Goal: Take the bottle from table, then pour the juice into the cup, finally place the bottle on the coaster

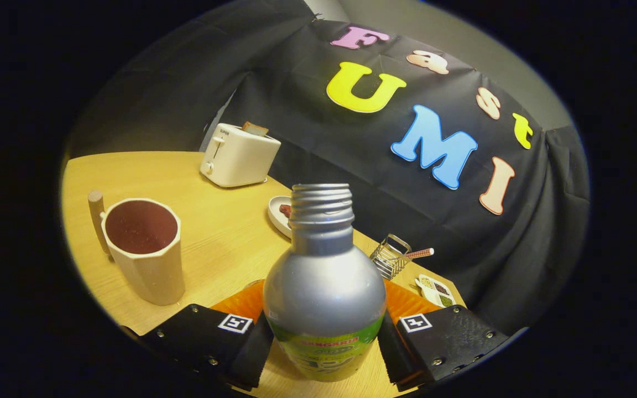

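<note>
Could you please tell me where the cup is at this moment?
In the gripper view the cup stands upright on the table, ahead and to the left of the bottle between the gripper fingers, nearer than the toaster.

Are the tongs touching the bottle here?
Touching. In the gripper view both pads of the tongs press against the bottle at its lower body, no gap visible either side.

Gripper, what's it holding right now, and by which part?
The gripper is shut on the silver bottle, one finger on each side of its lower body, at the label.
</note>
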{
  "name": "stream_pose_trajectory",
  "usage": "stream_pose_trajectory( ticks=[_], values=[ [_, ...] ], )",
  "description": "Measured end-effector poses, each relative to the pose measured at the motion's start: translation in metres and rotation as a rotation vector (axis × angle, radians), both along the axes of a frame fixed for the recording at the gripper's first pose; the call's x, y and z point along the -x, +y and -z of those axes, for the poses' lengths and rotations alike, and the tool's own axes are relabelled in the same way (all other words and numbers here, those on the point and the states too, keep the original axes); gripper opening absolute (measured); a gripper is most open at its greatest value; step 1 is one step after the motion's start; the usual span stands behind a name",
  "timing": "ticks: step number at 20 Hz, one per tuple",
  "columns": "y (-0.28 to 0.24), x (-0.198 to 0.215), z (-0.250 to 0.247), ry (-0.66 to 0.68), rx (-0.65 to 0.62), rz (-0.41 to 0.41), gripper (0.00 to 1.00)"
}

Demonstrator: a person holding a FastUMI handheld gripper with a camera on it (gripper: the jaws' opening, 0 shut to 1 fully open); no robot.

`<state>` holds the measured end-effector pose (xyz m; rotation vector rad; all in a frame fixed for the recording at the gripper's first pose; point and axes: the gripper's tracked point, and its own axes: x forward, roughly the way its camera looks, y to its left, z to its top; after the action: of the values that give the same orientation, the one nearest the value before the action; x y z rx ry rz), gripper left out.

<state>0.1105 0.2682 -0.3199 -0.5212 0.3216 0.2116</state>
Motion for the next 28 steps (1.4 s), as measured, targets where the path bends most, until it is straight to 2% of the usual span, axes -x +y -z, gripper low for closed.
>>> stream_pose_trajectory(
  ticks=[16,28],
  values=[
    [0.026,-0.008,0.003,-0.106,0.438,-0.136,0.82],
    [0.032,-0.008,-0.002,-0.192,0.655,-0.212,0.81]
  ],
)
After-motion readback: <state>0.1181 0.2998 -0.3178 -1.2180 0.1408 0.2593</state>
